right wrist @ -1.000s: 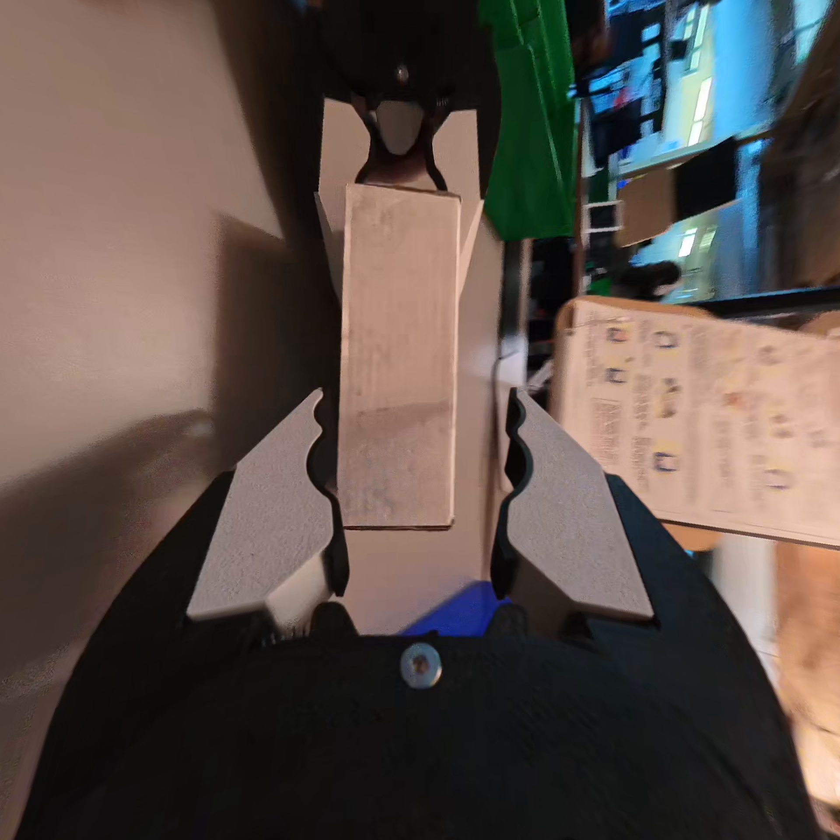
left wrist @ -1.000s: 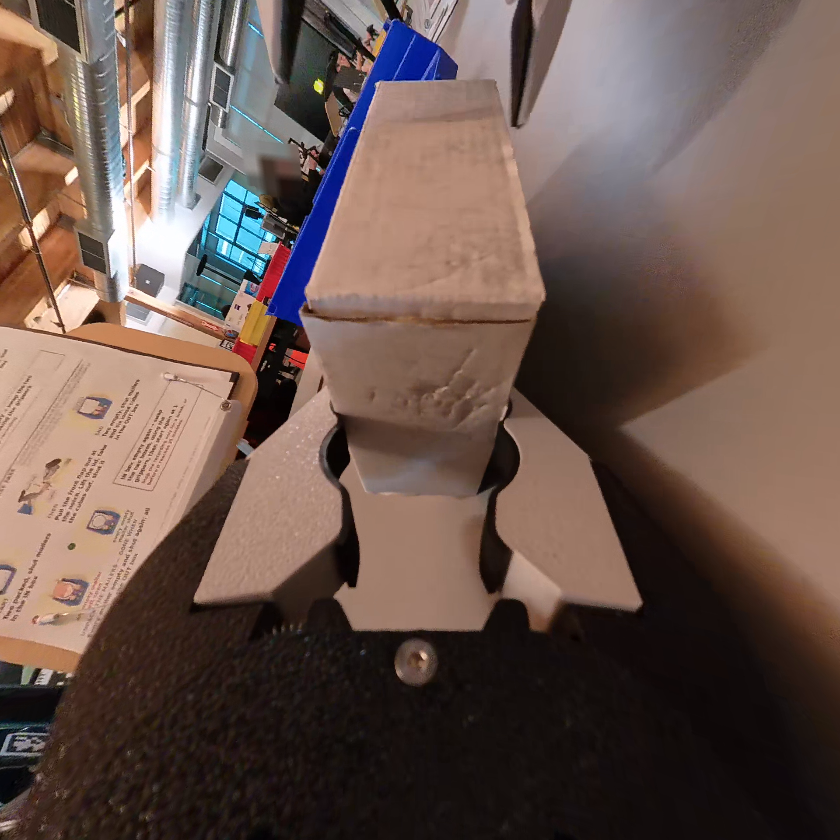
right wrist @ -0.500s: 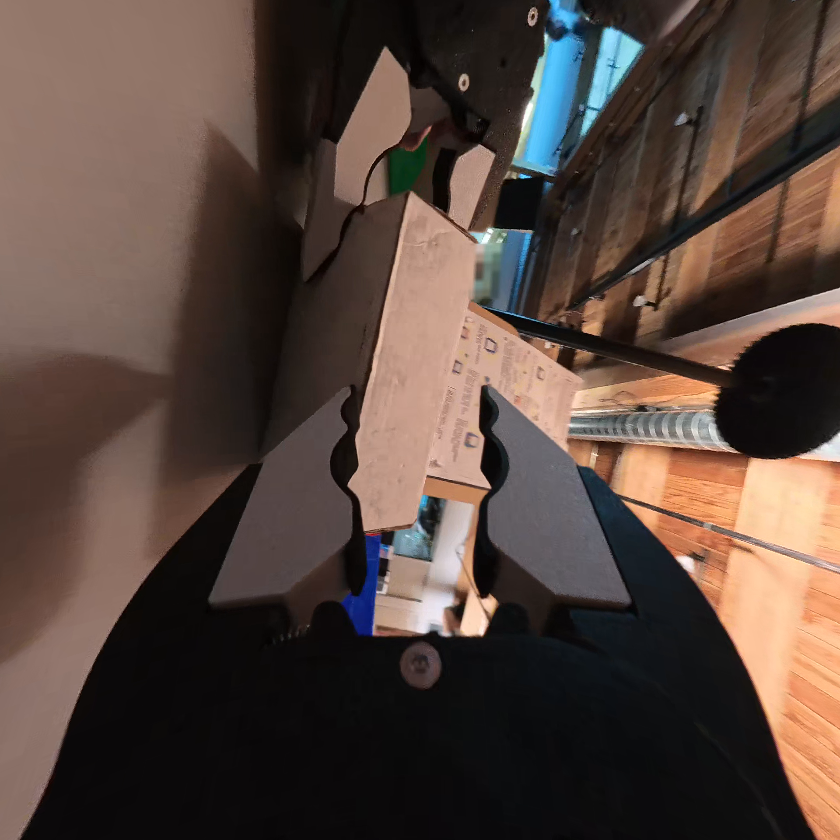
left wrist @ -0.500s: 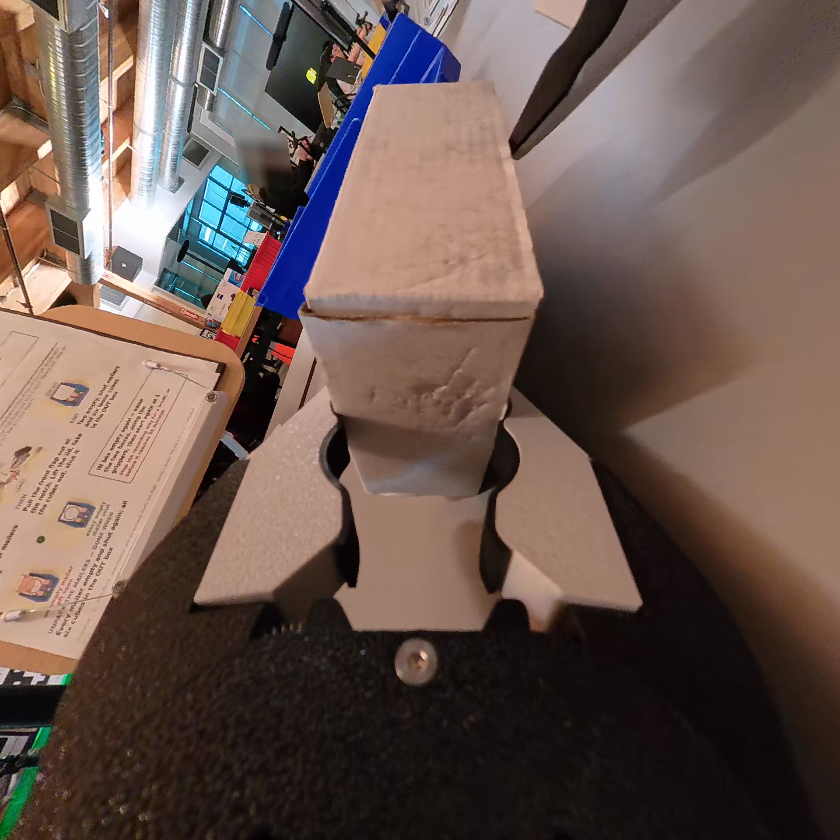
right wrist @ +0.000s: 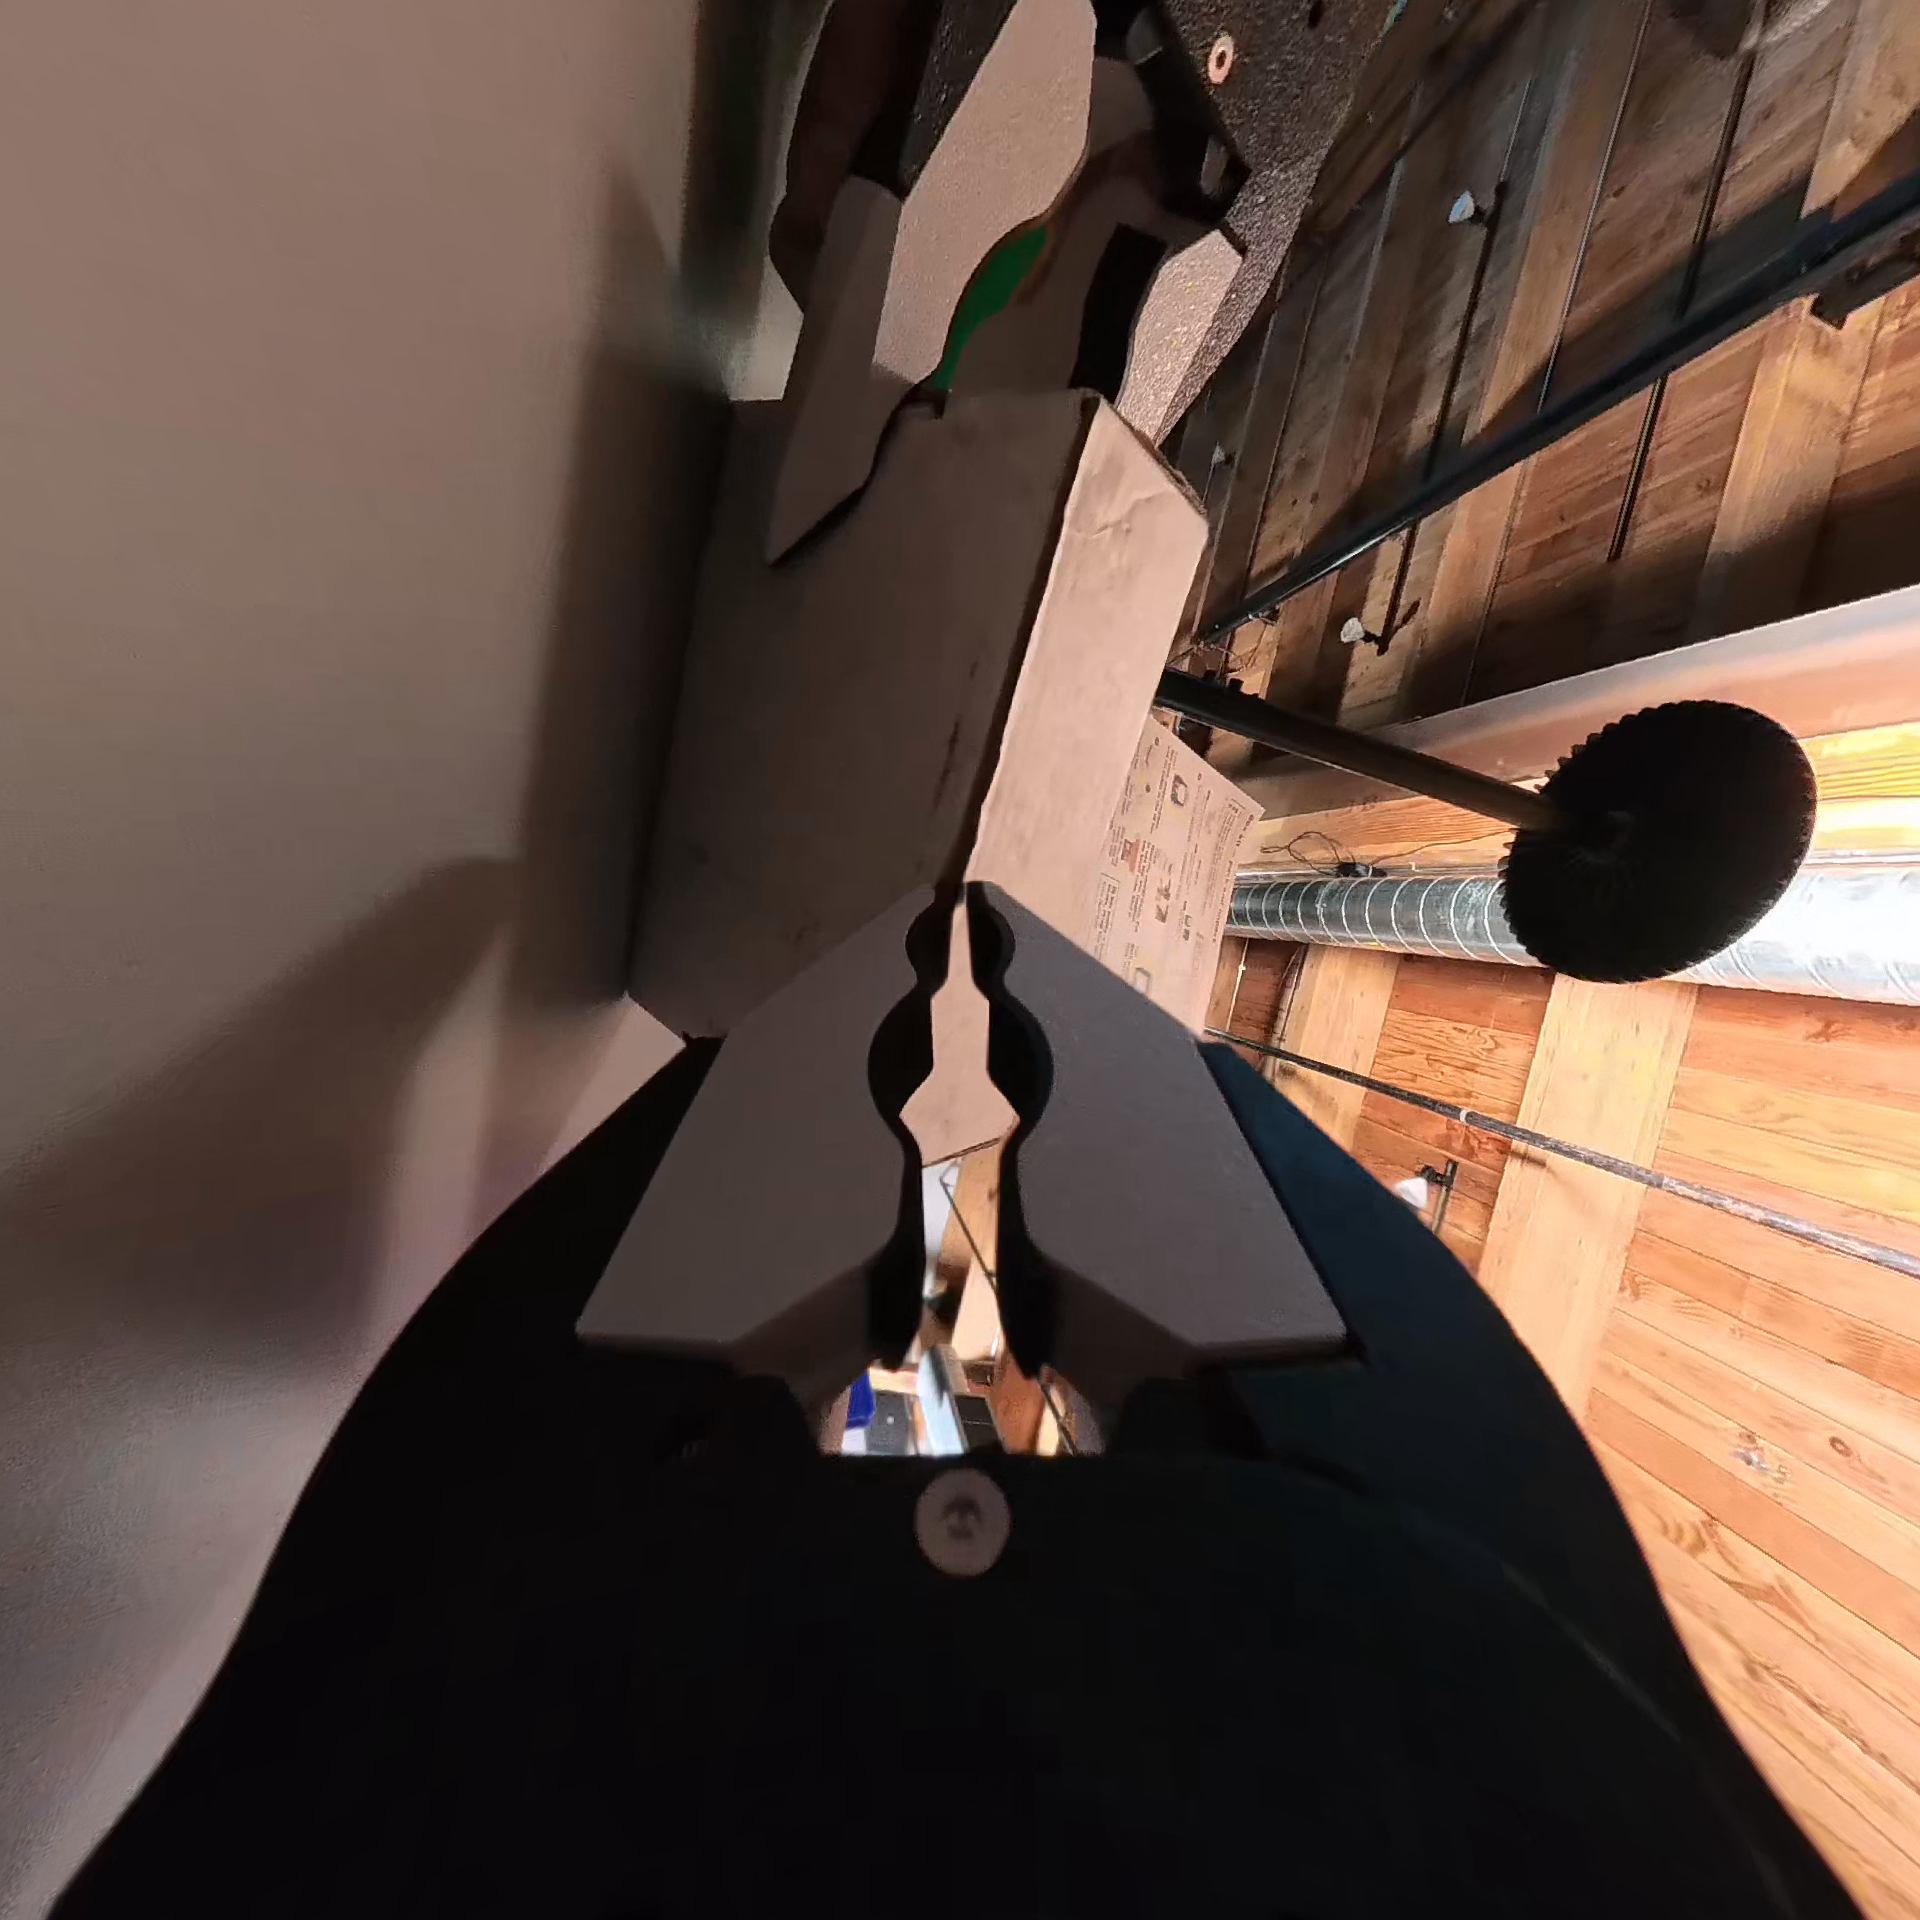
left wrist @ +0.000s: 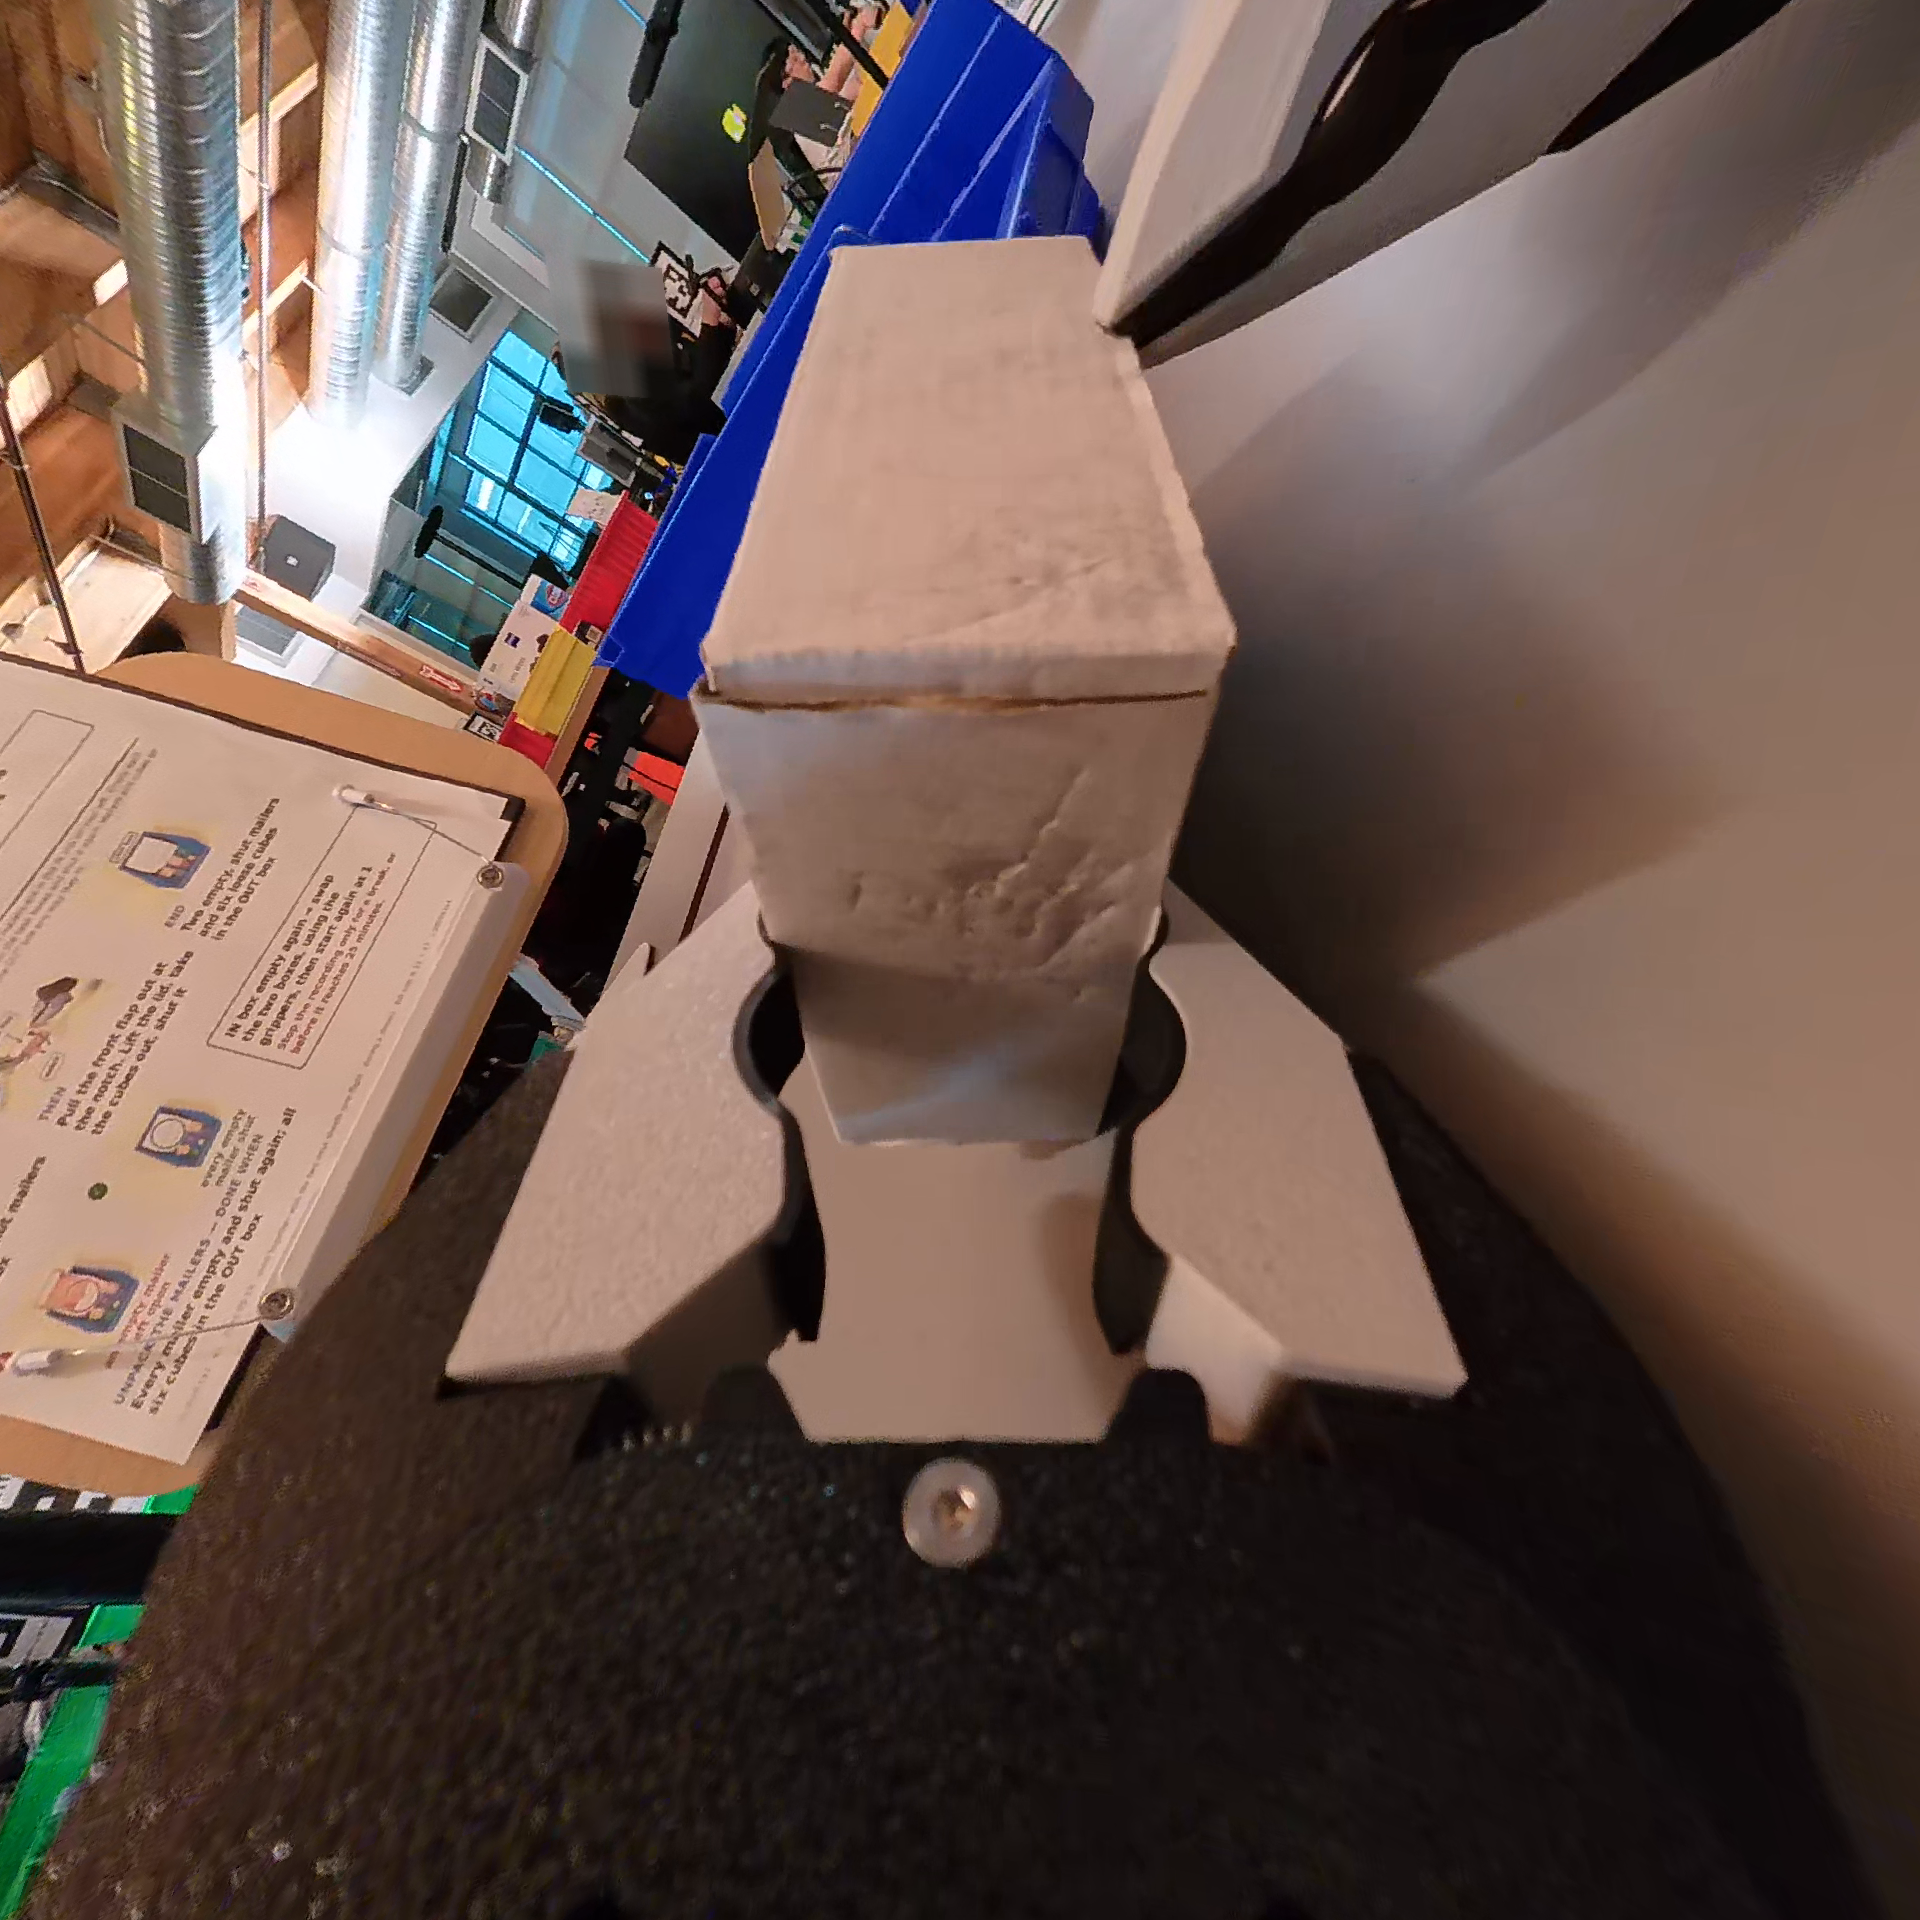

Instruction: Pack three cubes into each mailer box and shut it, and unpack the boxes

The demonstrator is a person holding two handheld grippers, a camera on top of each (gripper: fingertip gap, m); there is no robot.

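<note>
Mailer box (left wrist: 966,582), white and shut, stands clamped at its near end between the fingers of our left gripper (left wrist: 961,1023), raised beside the pale table (left wrist: 1610,727). Blue bins (left wrist: 966,208) and an instruction sheet (left wrist: 208,1039) lie beyond. In the right wrist view, our right gripper (right wrist: 954,935) has its fingers nearly together at the box's (right wrist: 914,665) near edge; whether they pinch that edge is hard to tell. The left gripper (right wrist: 1049,270) holds the far end.

Blue bins (left wrist: 935,343) stand beside the tabletop (left wrist: 1662,727). A clipboard (left wrist: 312,935) carries an instruction sheet (left wrist: 187,1018). Metal ducts (left wrist: 177,260) run along wooden planks (right wrist: 1714,1247).
</note>
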